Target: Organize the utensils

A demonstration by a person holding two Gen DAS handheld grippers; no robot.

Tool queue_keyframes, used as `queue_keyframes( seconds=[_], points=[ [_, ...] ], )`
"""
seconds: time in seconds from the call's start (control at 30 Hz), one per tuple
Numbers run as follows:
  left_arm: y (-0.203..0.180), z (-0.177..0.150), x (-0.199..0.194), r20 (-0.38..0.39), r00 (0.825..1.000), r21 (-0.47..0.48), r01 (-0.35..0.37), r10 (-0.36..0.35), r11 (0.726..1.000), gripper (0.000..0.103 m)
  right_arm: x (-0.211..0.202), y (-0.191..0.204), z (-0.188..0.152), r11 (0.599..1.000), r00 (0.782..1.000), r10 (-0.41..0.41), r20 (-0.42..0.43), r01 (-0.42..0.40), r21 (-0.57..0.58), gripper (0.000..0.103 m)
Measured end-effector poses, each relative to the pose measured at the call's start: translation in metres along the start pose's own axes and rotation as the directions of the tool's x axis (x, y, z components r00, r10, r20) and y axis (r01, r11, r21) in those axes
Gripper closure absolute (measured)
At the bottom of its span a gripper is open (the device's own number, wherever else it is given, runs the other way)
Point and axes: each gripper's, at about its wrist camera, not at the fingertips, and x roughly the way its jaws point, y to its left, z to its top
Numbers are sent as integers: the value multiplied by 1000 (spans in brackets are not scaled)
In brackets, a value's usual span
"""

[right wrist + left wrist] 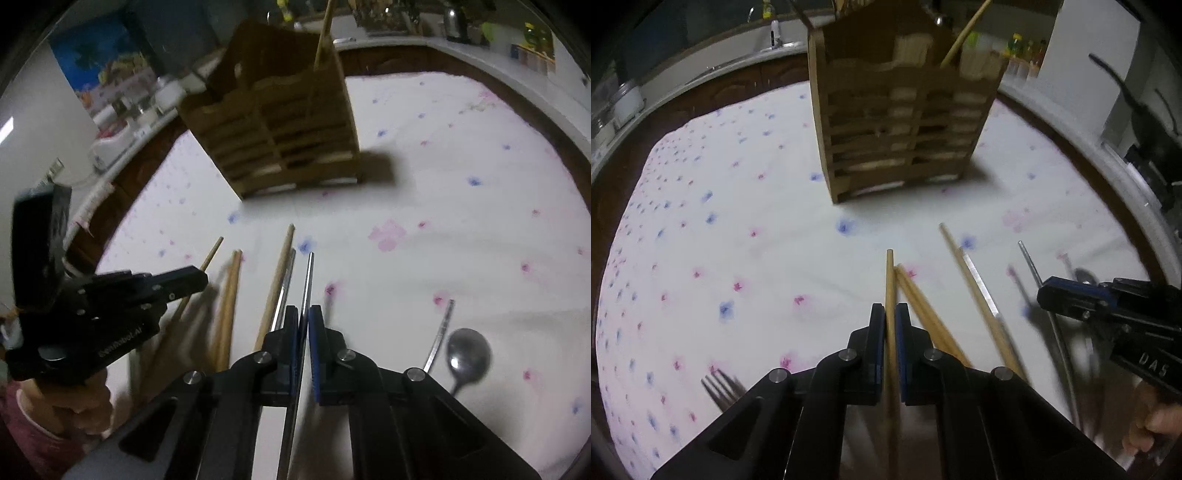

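My left gripper (890, 309) is shut on a wooden chopstick (889, 273) that points toward the slatted wooden utensil holder (901, 122). Right of it, a pair of chopsticks (923, 310) and one more chopstick (967, 280) lie on the cloth. My right gripper (303, 310) is shut on a thin metal utensil handle (308, 273). The right gripper (1043, 291) shows at the right edge of the left wrist view. In the right wrist view the left gripper (201, 278) is at the left, and the holder (273, 129) stands beyond with one chopstick upright in it.
A white flowered cloth (738, 206) covers the table. A fork (720, 387) lies near the left gripper. A spoon (467, 350) and another metal handle (441, 328) lie right of the right gripper. A counter with jars and bottles curves behind the table.
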Motion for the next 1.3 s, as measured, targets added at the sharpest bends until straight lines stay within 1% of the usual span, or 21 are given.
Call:
queue_keyframes(
  seconds=[0.13, 0.23, 0.27, 0.3, 0.4, 0.43, 0.53, 0.63, 0.73, 0.97, 1.13, 1.23, 1.3],
  points=[
    [2, 0, -35, 71, 996, -35, 48, -45, 998, 99, -32, -2, 2, 998, 996, 56, 66, -58, 17, 98],
    [7, -2, -70, 141, 986, -63, 100, -91, 993, 99, -60, 0, 4, 996, 989, 81, 127, -84, 17, 98],
    [9, -4, -80, 159, 983, -68, 106, -94, 992, 99, -68, 1, 4, 996, 986, 83, 146, -86, 15, 98],
    [11, -6, -93, 190, 977, -72, 115, -99, 991, 99, -76, 3, 6, 996, 982, 84, 166, -88, 13, 98],
    [16, -12, -120, 246, 963, -81, 130, -107, 988, 99, -98, 7, 9, 996, 971, 87, 224, -89, -1, 98],
    [17, -16, -130, 272, 956, -81, 136, -110, 987, 99, -106, 9, 10, 996, 965, 86, 246, -87, -7, 98],
    [21, -28, -155, 322, 941, -78, 137, -105, 987, 99, -126, 17, 11, 997, 948, 71, 310, -65, -31, 98],
    [24, -41, -174, 364, 925, -80, 142, -104, 987, 99, -140, 23, 11, 998, 935, 66, 350, -53, -47, 98],
    [23, -51, -188, 401, 911, -78, 136, -93, 988, 99, -148, 25, 12, 997, 926, 63, 372, -47, -53, 98],
    [25, -60, -203, 452, 888, -84, 133, -81, 988, 99, -155, 27, 14, 997, 920, 64, 387, -46, -55, 98],
    [28, -60, -205, 462, 884, -90, 125, -70, 988, 99, -157, 26, 16, 997, 916, 65, 395, -46, -57, 98],
    [29, -60, -205, 475, 877, -100, 133, -70, 986, 99, -159, 25, 17, 997, 912, 63, 404, -44, -57, 98],
    [30, -59, -206, 490, 869, -103, 139, -72, 985, 99, -161, 24, 19, 997, 909, 62, 412, -42, -57, 98]
  ],
)
